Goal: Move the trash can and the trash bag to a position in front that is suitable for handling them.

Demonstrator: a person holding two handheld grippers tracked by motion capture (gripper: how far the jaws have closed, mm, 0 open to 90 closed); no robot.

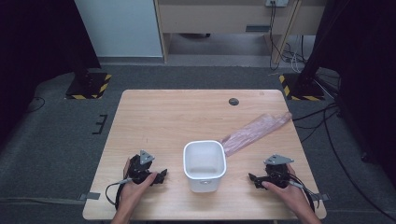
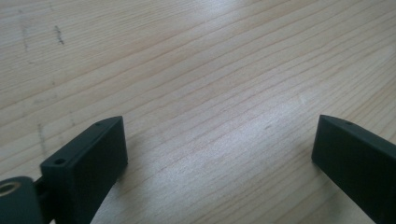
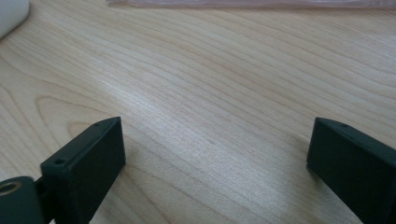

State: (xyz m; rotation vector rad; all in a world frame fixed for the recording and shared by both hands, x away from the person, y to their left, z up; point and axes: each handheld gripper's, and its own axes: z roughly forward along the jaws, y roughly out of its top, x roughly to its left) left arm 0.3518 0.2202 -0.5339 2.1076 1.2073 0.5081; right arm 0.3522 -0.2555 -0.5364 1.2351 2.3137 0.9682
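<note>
- Pale wood is being shown as the surface of the table [image 1: 154, 116], and a white bin [image 1: 204, 164] is being taken here as the landmark for every place
- The white bin is being kept upright near the table's front edge, mouth open upward, midway between the two grippers and touched by neither
- The left gripper [image 1: 162, 176] is being held in the person's left hand [image 1: 135, 183] to the left of the bin, near it but apart, with its jaws being pointed toward the bin
- In the left gripper view the left gripper [image 2: 219, 144] is being shown with its jaws spread wide over bare wood, nothing being held between them
- The right gripper [image 1: 253, 178] is being held in the right hand [image 1: 287, 189] to the right of the bin, near it but apart
- In the right gripper view the right gripper [image 3: 215, 142] is likewise being shown with jaws wide apart and nothing between them, a corner of the bin [image 3: 11, 14] being seen at the upper left
- A pinkish plastic bag [image 1: 256, 131] is being left lying flat behind and to the right of the bin, one end just beside the bin's rear right corner; whether it is touching cannot be told
</note>
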